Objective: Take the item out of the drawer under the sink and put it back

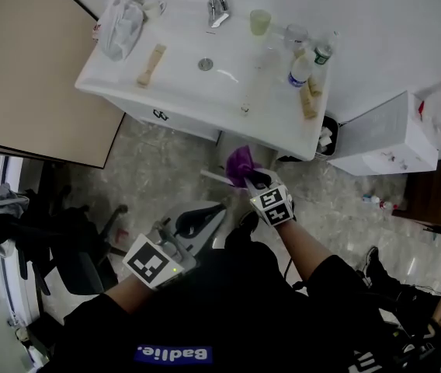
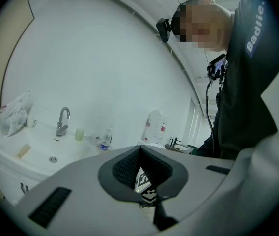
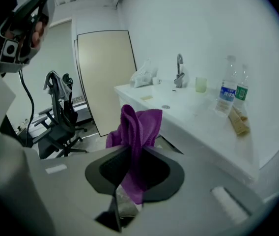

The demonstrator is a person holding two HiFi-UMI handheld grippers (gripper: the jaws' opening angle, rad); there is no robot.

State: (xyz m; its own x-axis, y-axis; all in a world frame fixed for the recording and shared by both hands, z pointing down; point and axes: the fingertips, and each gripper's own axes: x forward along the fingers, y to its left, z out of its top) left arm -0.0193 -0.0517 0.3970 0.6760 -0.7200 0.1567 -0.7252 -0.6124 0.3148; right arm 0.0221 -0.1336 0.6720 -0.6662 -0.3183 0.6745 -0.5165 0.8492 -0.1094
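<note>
white sink bench (image 1: 182, 92) upper centre, stone floor (image 1: 166, 169) below; my right gripper (image 1: 248, 177) jaws pinch purple cloth (image 1: 240, 162), left gripper (image 1: 197, 221) jaws pressed together.

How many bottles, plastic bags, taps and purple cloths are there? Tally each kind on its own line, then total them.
Bottles: 2
Plastic bag: 1
Tap: 1
Purple cloth: 1
Total: 5

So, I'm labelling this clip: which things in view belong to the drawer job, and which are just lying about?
Job: cloth, right tongs shut on it, sink unit.
Lying about: bottles, cup, bag, chair.
</note>
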